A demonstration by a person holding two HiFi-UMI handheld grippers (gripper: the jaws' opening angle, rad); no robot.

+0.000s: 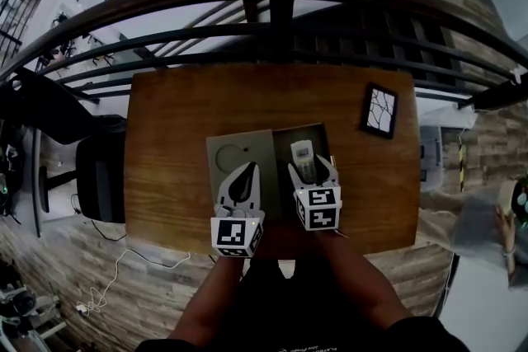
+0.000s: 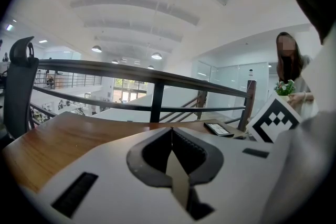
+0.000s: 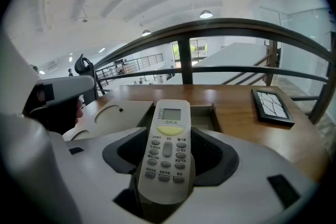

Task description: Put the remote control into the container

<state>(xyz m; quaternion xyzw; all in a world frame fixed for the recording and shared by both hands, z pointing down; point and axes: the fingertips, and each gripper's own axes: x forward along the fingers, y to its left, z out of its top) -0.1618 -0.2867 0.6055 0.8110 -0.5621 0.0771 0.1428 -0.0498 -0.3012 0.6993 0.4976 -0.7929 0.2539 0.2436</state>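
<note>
Two grippers hung side by side over the near half of a wooden table (image 1: 169, 148), each held in one of the person's hands. The right gripper (image 1: 312, 167) had its jaws clamped on the lower part of a white remote control (image 1: 304, 157), buttons and small screen facing up, its screen end pointing away from the person. That end reached over the open grey container (image 1: 285, 136), a shallow box standing near the middle of the table; whether the remote touched the box could not be told. In the right gripper view the remote control (image 3: 168, 149) sat squarely between the jaws, with the container (image 3: 203, 116) just behind it. The left gripper (image 1: 246, 169) had its jaws pressed together with nothing between them, and it hovered above a flat grey lid (image 1: 233, 146) lying against the container's left side. A dark picture frame (image 1: 379, 110) lay well apart toward the table's far right corner. Beyond the table ran a dark curved railing (image 1: 280, 12), and a black office chair (image 1: 99, 169) stood at the table's left edge.
</note>
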